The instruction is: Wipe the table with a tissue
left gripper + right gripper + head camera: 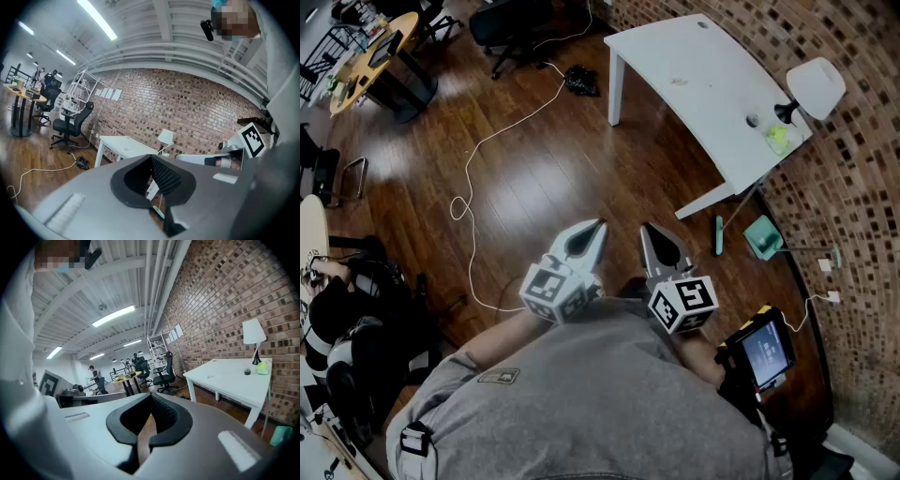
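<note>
Head view: left hand-held gripper (600, 225) and right hand-held gripper (649, 232) are side by side, close above the person's grey shirt (600, 394). Both point up-frame over the brown wood floor (534, 178). Each pair of jaws comes to a point at the tip. The long white bench (703, 75) is well apart from both, upper right, beside the brick wall (853, 244). Its long axis runs upper left to lower right. On the lower-right end are a white-shaded desk lamp (816, 87), a small dark cup (753, 120) and a yellow-green lump (778, 139). Can't tell if that lump is the tissue. A white cable (473, 187) loops across the floor.

Left gripper view: jaws closed tip to tip, nothing between the pads (164, 176). Only floor shows through the slot below the tips. The bench (123, 144) is ahead, slightly left, with one short end toward the camera. The lamp (165, 137) is at the far end by the wall. The right gripper's marker cube shows at the right edge.

Right gripper view: jaws together at the tip, empty, w/ wood floor showing through the slot. The bench (234, 378) is ahead-right along the wall, long axis running away to the right. Lamp (253, 331), cup (247, 371) and lump (262, 367) sit at the right end, the lump just beside the lamp base.
</note>
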`<state>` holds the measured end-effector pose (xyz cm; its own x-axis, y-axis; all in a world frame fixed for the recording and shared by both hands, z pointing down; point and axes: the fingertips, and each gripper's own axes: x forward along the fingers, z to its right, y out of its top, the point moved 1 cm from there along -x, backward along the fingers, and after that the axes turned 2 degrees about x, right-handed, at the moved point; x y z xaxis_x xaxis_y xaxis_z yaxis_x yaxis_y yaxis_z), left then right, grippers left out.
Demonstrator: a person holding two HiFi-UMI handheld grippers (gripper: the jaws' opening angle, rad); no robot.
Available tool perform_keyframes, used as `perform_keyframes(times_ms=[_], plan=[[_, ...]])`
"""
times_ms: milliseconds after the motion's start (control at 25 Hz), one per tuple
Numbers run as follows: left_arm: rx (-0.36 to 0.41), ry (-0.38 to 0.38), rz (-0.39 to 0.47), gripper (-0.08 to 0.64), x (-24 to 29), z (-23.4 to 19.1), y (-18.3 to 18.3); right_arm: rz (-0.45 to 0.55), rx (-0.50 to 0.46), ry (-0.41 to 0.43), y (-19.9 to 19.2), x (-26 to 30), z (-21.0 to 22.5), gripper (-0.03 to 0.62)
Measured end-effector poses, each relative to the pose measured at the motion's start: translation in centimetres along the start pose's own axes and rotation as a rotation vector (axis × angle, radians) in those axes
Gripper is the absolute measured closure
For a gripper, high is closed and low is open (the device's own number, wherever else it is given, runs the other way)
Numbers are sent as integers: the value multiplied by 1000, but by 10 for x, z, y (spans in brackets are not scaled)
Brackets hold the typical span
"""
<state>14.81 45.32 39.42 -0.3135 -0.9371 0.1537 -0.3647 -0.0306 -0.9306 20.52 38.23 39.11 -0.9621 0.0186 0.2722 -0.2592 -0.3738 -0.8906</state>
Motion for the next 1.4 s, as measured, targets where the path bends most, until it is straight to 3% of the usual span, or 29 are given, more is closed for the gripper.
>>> perform_keyframes(times_ms=[360, 600, 1080, 1400], plan=[[-13, -44, -8, 558, 36, -8, 5, 11, 8, -50, 11, 13, 24, 581], [-5, -57, -26, 558, 94, -15, 12, 27, 29, -77, 32, 36, 74, 581], [55, -54, -11, 558, 240, -18, 52, 74, 32, -55, 105, 89, 190, 581], [57, -45, -25, 558, 294, -20, 59, 64, 49, -62, 122, 107, 238, 581]])
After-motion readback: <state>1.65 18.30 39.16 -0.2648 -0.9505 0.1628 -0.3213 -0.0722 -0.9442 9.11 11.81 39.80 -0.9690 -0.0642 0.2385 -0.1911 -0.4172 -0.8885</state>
